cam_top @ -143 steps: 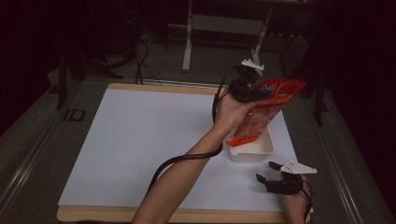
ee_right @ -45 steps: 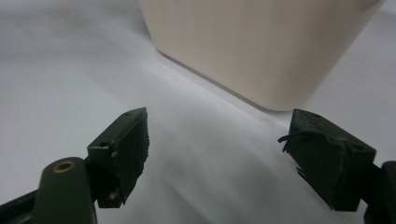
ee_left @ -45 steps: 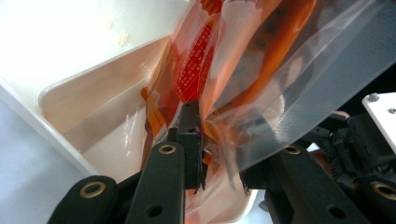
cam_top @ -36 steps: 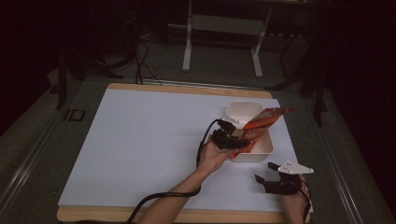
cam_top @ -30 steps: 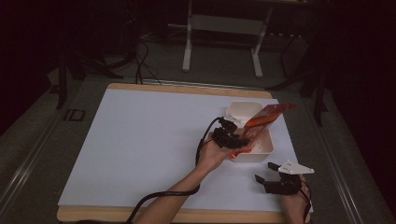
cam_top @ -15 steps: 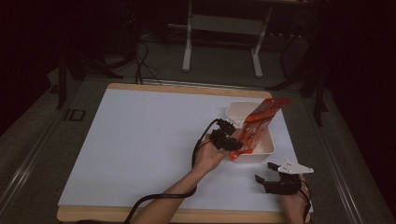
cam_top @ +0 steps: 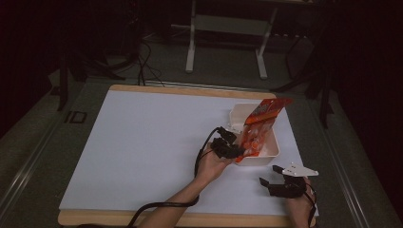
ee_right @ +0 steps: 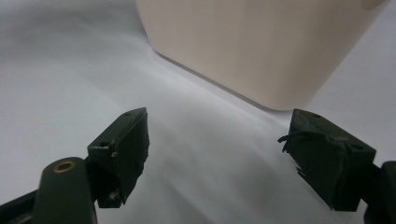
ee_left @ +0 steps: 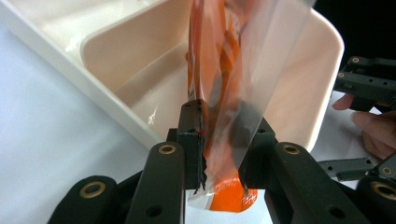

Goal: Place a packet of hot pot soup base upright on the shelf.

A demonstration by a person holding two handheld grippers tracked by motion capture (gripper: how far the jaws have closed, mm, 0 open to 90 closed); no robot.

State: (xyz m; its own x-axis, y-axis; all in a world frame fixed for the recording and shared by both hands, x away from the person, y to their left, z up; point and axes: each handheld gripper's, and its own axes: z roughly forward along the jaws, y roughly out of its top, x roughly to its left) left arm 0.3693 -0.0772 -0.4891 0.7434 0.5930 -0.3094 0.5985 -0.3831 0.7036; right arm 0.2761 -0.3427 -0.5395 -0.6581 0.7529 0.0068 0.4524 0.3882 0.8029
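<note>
An orange and clear snack bag (cam_top: 259,127) leans up and to the right over a cream plastic bin (cam_top: 274,142) at the table's right. My left gripper (cam_top: 236,153) is shut on the bag's lower end by the bin's front left corner. In the left gripper view the bag (ee_left: 224,70) rises from between the jaws of the left gripper (ee_left: 220,154) above the bin (ee_left: 140,70). My right gripper (cam_top: 270,183) rests open on the table in front of the bin. The right gripper (ee_right: 219,149) holds nothing, with the bin's wall (ee_right: 252,42) just ahead.
A white mat (cam_top: 142,142) covers the wooden table, with bare room to the left of the bin. Beyond the far edge stand a metal frame (cam_top: 228,28) and cables on a dark floor. The table's right edge lies close to the bin.
My left gripper has brought the bag down from high above the bin to its front left corner, then tilted it more upright. The right gripper has stayed still.
</note>
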